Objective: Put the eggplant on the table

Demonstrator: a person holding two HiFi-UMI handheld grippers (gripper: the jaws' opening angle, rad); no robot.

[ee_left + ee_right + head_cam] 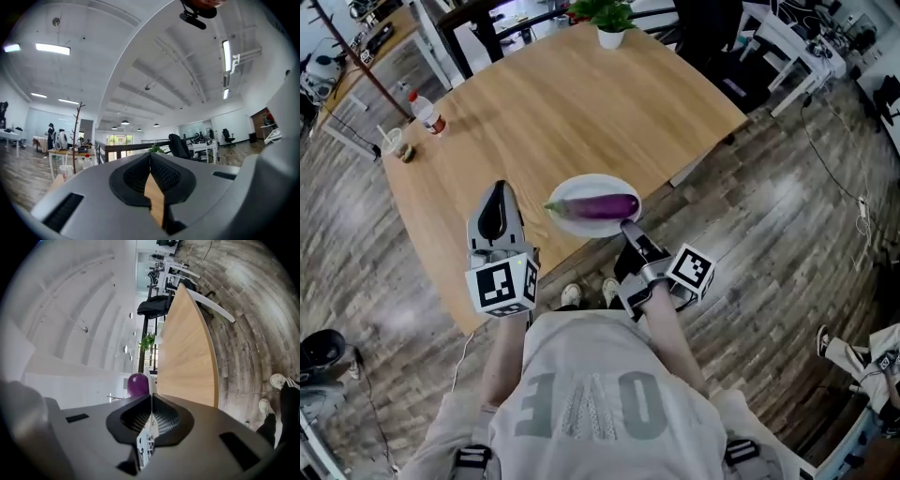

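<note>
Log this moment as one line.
right hand-held gripper shut on round white plate rim; long purple eggplant on plate; left hand-held gripper shut, empty

The eggplant (598,206) lies on the plate (589,180) at the near edge of the desk (562,103). The right claw (626,226) grips its near rim, with the left claw (498,189) to its left. At the far edge stands a potted plant (609,23); far left, a bottle (425,111) and cup (392,142).

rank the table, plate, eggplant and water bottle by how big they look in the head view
1. table
2. plate
3. eggplant
4. water bottle, smallest here, but it stands farther from the camera, so its true rank is unsure
</note>
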